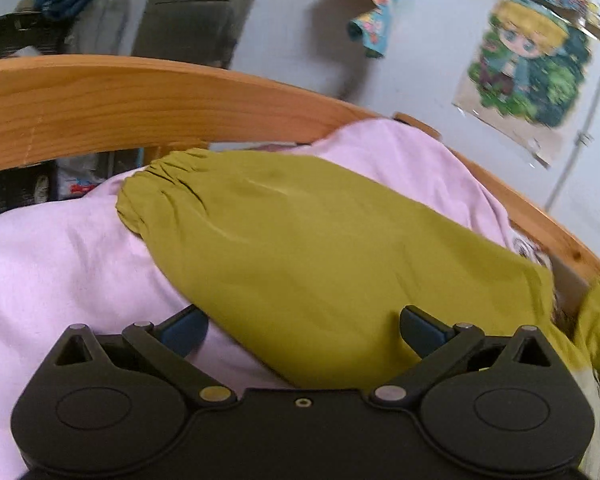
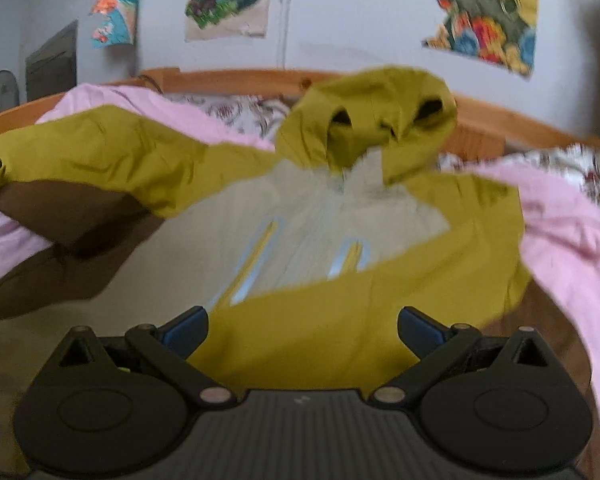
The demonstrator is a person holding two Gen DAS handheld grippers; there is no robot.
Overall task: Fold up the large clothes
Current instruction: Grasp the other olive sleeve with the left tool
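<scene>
An olive-yellow hooded jacket with a pale grey-beige front panel (image 2: 320, 216) is lying spread on a pink bed sheet (image 2: 568, 240) inside a wooden bed frame (image 1: 140, 96), and the fold is looking barely begun. In the right wrist view the jacket is facing up with its hood (image 2: 372, 120) bunching at the far end near the rail, two light stripes running down the pale panel, and one sleeve trailing out to the left. The near hem is sitting just in front of the right gripper (image 2: 302, 332), whose jaws are standing wide apart with nothing between the blue-tipped fingers (image 2: 184, 332); no cloth is being pinched. In the left wrist view the olive sleeve with its gathered elastic cuff (image 1: 300, 248) is stretching out flat across the sheet, cuff pointing to the far left, and the left gripper (image 1: 302, 332) is hovering over its near part with jaws equally wide apart and empty. Both views are blurring somewhat, so fine creases are hard to judge. As far as can be told, the garment is laid out roughly flat but no sleeve is crossing the body and no hem is doubling over. What is remaining seems to be nearly everything: bringing each sleeve in over the chest, tucking the hood down, and folding the body across itself. Posters (image 1: 532, 72) are hanging on the pale wall beyond the bed.
</scene>
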